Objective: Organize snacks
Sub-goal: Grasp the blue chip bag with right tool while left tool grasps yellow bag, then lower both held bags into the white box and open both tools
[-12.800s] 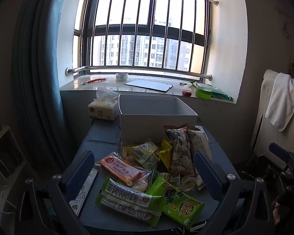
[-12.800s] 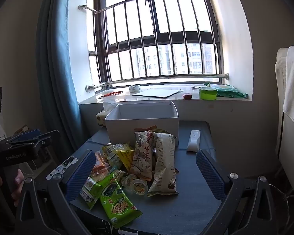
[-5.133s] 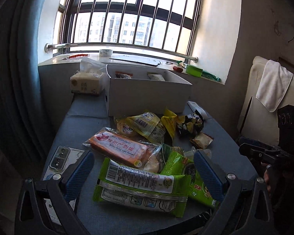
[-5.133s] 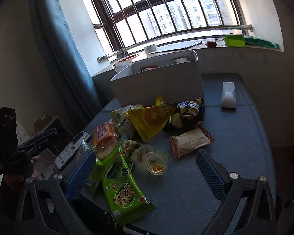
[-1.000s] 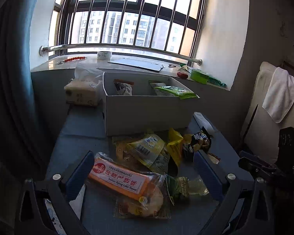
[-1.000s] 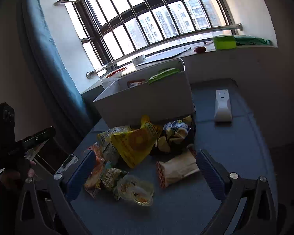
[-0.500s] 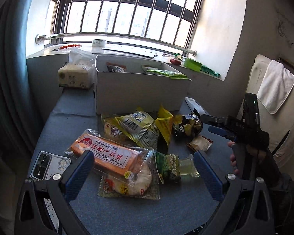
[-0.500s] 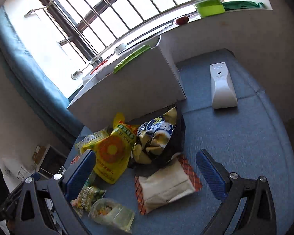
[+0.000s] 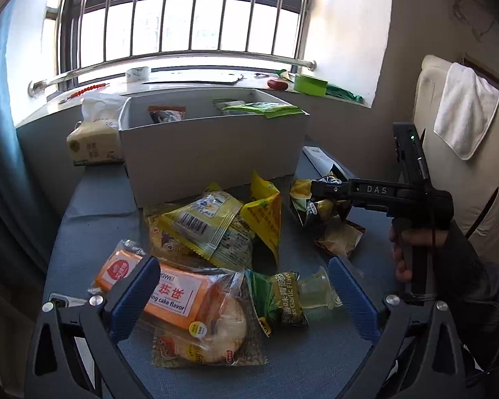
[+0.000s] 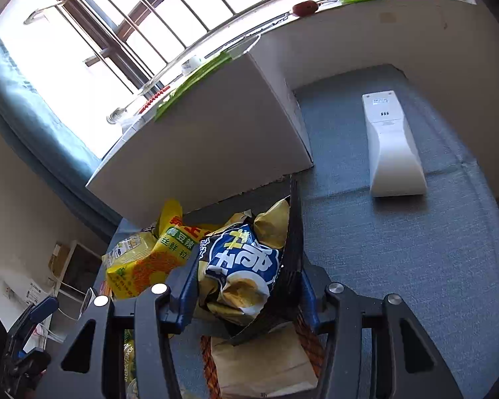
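My right gripper [image 10: 246,286] is shut on a blue and yellow snack bag [image 10: 243,262], just in front of the white box [image 10: 216,146]; it also shows in the left wrist view [image 9: 329,196]. My left gripper [image 9: 243,289] is open and empty above an orange cake pack [image 9: 159,289] and a green garlic-pea pack [image 9: 276,296]. Yellow packs [image 9: 213,222] lie before the white box [image 9: 213,153], which holds several snacks, one a green pack [image 9: 262,109]. A brown-edged packet [image 10: 266,362] lies under the right gripper.
A white remote [image 10: 392,153] lies right of the box. A tissue pack [image 9: 93,133] stands left of the box. A phone [image 9: 63,299] lies at the table's left front edge. A clear jelly cup [image 9: 316,291] lies by the green pack. The windowsill [image 9: 216,79] holds small items.
My right gripper has moved down and forward onto the blue and yellow bag and shut on it. My left gripper has moved a little closer to the snack pile.
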Tool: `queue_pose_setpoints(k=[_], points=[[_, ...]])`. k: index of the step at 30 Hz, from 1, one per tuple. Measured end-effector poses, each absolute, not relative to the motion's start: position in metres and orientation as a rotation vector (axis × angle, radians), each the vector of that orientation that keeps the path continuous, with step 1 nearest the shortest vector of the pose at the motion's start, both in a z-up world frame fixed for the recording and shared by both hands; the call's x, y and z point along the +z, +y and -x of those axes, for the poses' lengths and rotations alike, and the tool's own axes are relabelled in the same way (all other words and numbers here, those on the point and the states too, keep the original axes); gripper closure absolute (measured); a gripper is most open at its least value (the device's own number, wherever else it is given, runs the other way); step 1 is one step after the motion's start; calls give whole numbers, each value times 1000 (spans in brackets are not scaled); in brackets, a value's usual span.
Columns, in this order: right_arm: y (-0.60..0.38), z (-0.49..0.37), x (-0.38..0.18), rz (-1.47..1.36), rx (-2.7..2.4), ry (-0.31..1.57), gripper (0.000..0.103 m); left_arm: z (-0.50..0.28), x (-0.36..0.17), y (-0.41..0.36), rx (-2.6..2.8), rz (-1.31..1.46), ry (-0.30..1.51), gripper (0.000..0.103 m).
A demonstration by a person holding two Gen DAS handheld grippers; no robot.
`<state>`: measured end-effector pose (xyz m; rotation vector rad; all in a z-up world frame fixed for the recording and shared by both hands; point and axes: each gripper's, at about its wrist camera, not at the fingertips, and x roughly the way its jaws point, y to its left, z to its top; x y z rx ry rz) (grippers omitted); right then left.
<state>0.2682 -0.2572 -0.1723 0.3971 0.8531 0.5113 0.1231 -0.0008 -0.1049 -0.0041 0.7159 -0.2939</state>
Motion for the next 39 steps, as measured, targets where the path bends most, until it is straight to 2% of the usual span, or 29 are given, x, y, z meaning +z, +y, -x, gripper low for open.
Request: queue_pose_setpoints(k=[8, 15, 17, 18, 19, 20, 23, 25, 27, 33, 39], points=[[-300, -215, -142, -475, 499, 720, 48, -181, -112, -65, -322, -336, 732, 0], [-339, -175, -137, -551, 457, 672, 48, -242, -140, -108, -345, -571, 829, 1], [-348, -169, -138, -571, 450, 674, 48, -255, -149, -113, -354, -587, 873, 14], [-351, -168, -139, -580, 447, 674, 48, -259, -153, -115, -357, -597, 895, 32], [-353, -167, -140, -582, 445, 674, 48, -261, -158, -116, -361, -603, 919, 55], [-355, -168, -141, -581, 443, 674, 48, -264, -162, -115, -370, -594, 947, 62], [-355, -168, -141, -587, 446, 675, 48, -262, -157, -106, -386, -530, 935, 68], [-354, -169, -141, -587, 451, 673, 48, -255, -144, -94, -411, -451, 908, 78], [-353, -169, -140, -591, 455, 671, 48, -243, -127, -81, -411, -387, 860, 81], [-341, -173, -126, -576, 490, 637, 48, -214, -72, -35, -407, -199, 707, 82], [-312, -203, -76, -473, 539, 559, 48, -213, -2, 14, -327, -40, 508, 83]])
